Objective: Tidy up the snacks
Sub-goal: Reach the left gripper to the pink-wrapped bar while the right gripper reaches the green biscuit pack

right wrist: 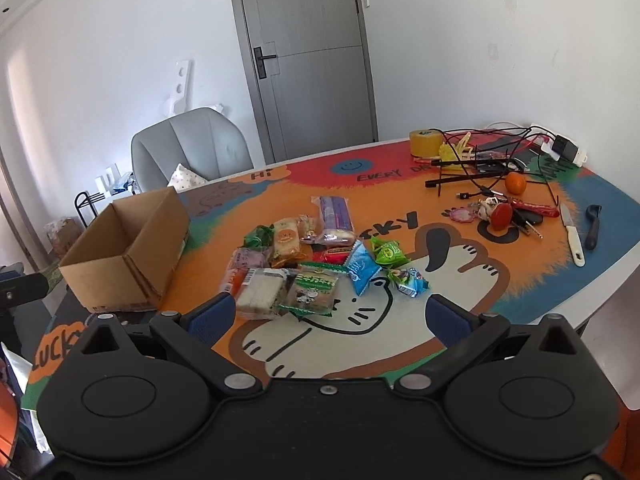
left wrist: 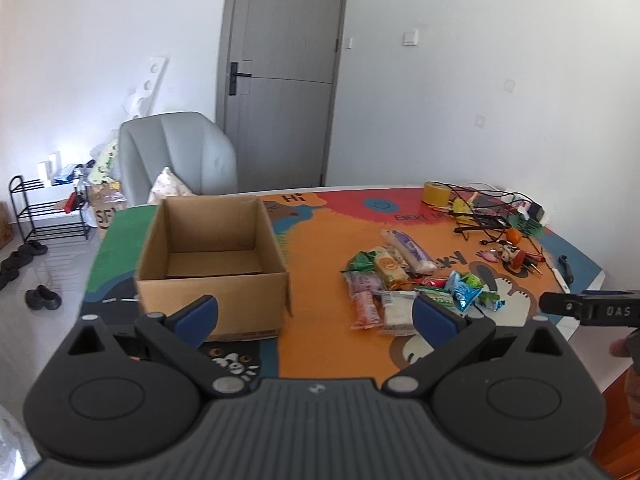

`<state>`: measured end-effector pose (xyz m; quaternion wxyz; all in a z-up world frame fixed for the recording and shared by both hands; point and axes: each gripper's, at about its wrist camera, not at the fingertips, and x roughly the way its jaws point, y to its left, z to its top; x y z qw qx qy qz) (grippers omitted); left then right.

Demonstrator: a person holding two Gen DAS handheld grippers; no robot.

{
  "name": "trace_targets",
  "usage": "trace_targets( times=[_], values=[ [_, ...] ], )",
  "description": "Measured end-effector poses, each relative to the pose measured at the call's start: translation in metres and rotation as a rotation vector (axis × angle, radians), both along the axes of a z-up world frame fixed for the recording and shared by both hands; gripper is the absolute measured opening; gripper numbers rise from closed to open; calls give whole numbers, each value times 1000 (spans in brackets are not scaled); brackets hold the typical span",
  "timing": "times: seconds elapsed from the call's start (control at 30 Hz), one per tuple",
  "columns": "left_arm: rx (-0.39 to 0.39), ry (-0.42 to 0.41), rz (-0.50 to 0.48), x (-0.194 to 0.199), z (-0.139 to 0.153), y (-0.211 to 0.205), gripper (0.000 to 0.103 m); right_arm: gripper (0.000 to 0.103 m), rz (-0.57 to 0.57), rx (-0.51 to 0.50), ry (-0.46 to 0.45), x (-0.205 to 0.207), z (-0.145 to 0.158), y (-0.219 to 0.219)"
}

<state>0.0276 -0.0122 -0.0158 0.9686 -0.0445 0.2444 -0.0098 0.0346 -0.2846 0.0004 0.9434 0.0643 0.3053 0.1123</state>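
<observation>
we've got both the left gripper (left wrist: 315,316) and right gripper (right wrist: 329,314) wide open and empty above the table (right wrist: 560,292), since the snacks (right wrist: 316,256) sit piled loose just right of the empty box (left wrist: 212,256), so nothing's grabbed yet.

Cartoon-print table (right wrist: 460,320): box (right wrist: 124,256), snacks (right wrist: 320,264).
</observation>
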Motion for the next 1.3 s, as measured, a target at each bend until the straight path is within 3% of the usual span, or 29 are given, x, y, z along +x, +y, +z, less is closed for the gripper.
trace_targets(
  times=[0.67,0.87,1.03,1.3],
  values=[
    [-93,50,-97,71,-50,-32,96,103,-48,30,52,47,-55,-22],
    [-95,81,-109,95,-66,-41,83,96,-64,56,66,60,-70,-31],
    [-111,124,-115,115,-83,-44,64,84,-77,86,77,76,-81,-36],
    [-115,173,-111,143,-105,-43,52,80,-95,92,90,99,-96,-40]
  ],
)
